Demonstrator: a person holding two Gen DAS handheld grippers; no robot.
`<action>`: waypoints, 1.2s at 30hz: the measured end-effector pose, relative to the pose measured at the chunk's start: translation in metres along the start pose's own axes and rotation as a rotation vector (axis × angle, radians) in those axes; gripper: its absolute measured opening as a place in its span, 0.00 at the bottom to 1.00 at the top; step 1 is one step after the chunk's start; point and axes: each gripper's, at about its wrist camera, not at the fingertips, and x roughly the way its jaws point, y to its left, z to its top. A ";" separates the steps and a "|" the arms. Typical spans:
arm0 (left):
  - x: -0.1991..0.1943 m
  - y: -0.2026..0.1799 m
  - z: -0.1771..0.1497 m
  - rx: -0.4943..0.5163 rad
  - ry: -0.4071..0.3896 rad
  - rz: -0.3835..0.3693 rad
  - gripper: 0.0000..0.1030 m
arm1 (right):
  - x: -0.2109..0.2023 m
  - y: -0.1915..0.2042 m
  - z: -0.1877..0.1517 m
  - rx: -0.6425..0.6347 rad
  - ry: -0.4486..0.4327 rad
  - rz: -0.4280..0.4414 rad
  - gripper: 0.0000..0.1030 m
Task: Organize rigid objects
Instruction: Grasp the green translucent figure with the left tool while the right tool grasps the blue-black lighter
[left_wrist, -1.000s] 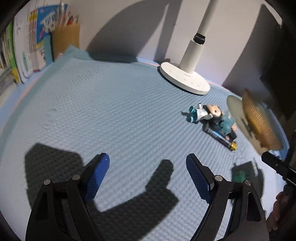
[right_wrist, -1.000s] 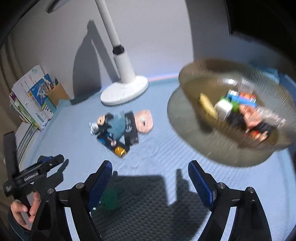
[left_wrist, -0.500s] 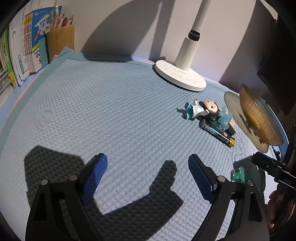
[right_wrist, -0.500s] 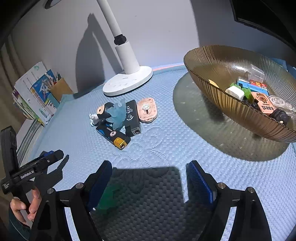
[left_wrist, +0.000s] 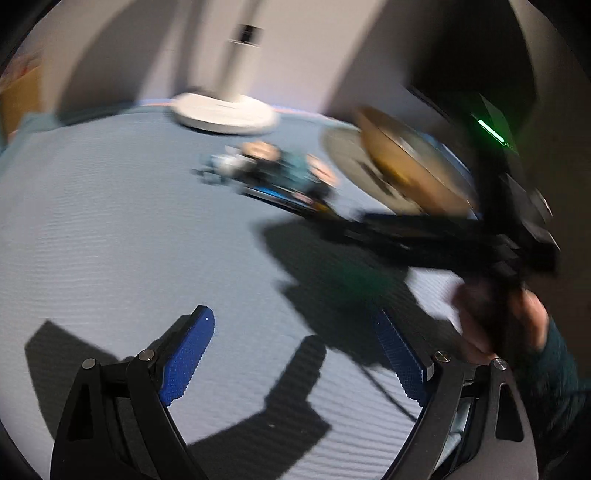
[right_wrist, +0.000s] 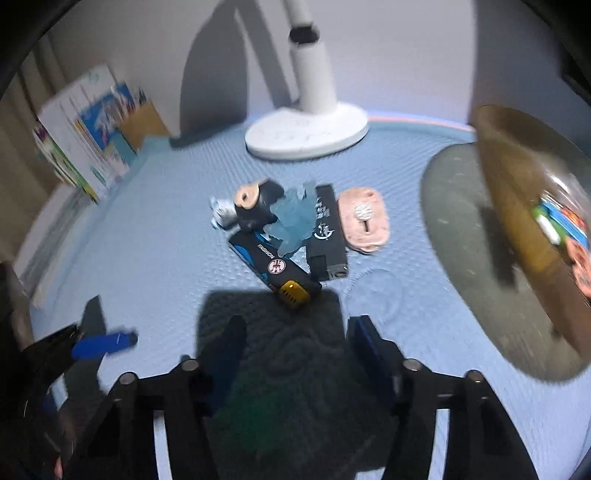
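Blue textured matting covers the worktop (right_wrist: 147, 258), bare along its near-left edge. Right gripper (right_wrist: 295, 343): jaws closing, nothing clearly between them. Left gripper (left_wrist: 295, 332): jaws wide, empty. Toy pile (right_wrist: 291, 236) sits mid-worktop; amber bowl (right_wrist: 517, 206), right edge, holds small items.

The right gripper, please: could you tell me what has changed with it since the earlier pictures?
The right gripper has moved in over the small green piece, which now lies dimly between its jaws, and the jaws are closing; no grip is visible yet. The left gripper stays wide open and empty. The battery and its pile, the bowl and the lamp base have not moved.
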 end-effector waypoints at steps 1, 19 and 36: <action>0.005 -0.008 0.000 0.022 0.011 -0.001 0.86 | 0.003 0.002 0.003 -0.018 -0.012 -0.012 0.55; 0.038 -0.068 -0.002 0.183 0.005 0.122 0.33 | -0.002 0.029 -0.010 -0.092 -0.058 -0.051 0.25; 0.026 -0.053 -0.010 0.146 0.026 0.071 0.50 | -0.081 -0.032 -0.105 0.022 -0.007 -0.122 0.53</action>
